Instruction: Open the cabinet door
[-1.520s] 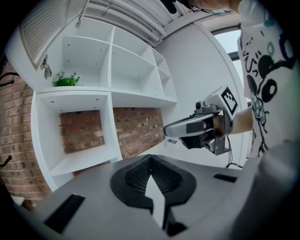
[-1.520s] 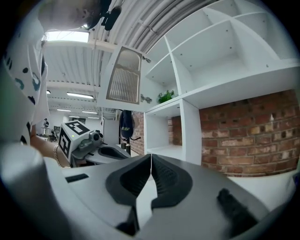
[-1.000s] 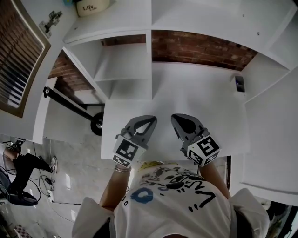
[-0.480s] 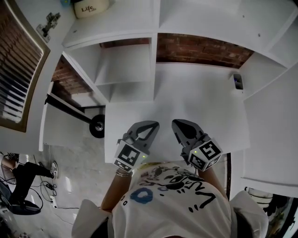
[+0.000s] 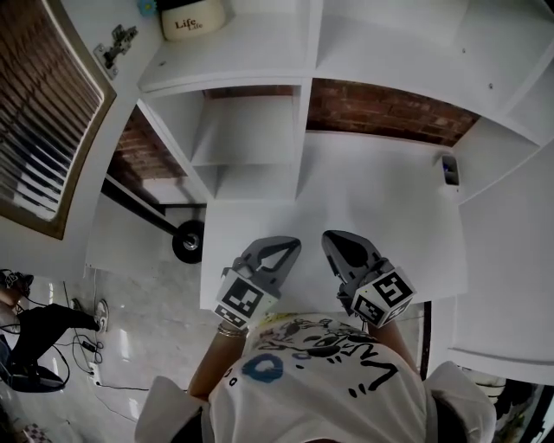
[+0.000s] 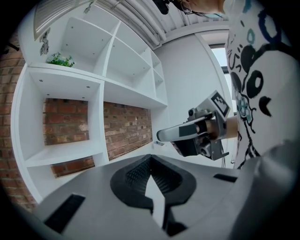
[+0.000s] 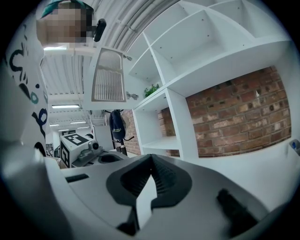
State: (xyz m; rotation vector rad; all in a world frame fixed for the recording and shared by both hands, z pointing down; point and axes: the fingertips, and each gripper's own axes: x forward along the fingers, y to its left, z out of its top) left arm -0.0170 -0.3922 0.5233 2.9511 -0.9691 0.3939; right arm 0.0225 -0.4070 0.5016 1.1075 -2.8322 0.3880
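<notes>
White shelf unit [image 5: 305, 138]: open compartments span the top of the head view, and red brick [image 5: 389, 111] shows behind the lower ones.
Desk [image 5: 381, 216]: a white slab below the shelves, with a small dark device [image 5: 448, 170] near its far right corner.
Cabinet door [image 5: 48, 121]: a louvred panel in a brown frame at the left end of the shelf unit, slanting away from the shelf front. A metal hinge [image 5: 117, 45] sits by its upper corner. It is well apart from both tools, and I cannot tell how far it has swung.
Shirt [image 5: 320, 372]: white with black and blue drawing, at the bottom of the head view.
Left tool [image 5: 290, 247]: over the near edge of the desk and pointing toward the shelves. Its jaws are pressed together with nothing between them.
Right tool [image 5: 333, 240]: just beside the left one and pointing the same way. Its jaws are likewise together and empty.
Marker cube [image 5: 385, 297]: black-and-white squares at the rear of the right tool; the left tool carries a matching one.
Cap [image 5: 192, 19]: pale with dark print, on top of the shelf unit's left part.
Wheel [image 5: 189, 241]: black, just left of the desk's edge, low down.
</notes>
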